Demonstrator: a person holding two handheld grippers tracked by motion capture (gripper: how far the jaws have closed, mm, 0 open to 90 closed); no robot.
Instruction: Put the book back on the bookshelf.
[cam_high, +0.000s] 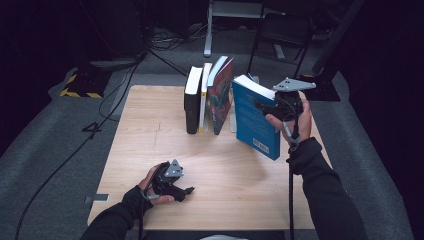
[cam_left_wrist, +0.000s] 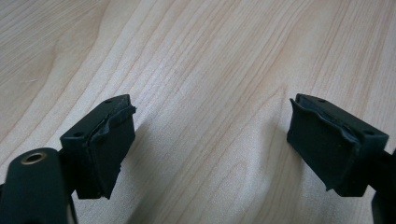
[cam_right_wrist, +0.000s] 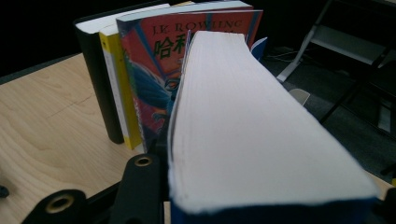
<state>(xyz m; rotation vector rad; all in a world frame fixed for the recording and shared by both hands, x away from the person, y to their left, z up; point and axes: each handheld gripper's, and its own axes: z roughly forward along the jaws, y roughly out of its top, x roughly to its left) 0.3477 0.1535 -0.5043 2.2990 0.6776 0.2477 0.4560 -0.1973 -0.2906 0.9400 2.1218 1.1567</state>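
A thick blue book (cam_high: 252, 120) hangs tilted above the wooden table (cam_high: 150, 125), just right of a row of upright books, and my right gripper (cam_high: 263, 106) is shut on it. In the right gripper view its white page edge (cam_right_wrist: 252, 130) runs away between the jaws. The row holds a black book (cam_high: 192, 105), a yellow-spined book (cam_high: 204, 100) and a red and blue book (cam_high: 221, 97), which leans right. My left gripper (cam_high: 189, 190) rests on the table near the front left. Its pads (cam_left_wrist: 114, 140) stand wide apart over bare wood.
Behind the blue book a pale bookend (cam_right_wrist: 299, 95) peeks out. Beyond the table's far edge are cables on the floor (cam_high: 165, 50), a dark chair (cam_high: 282, 35) and a black stand base (cam_high: 325, 90) at the back right corner.
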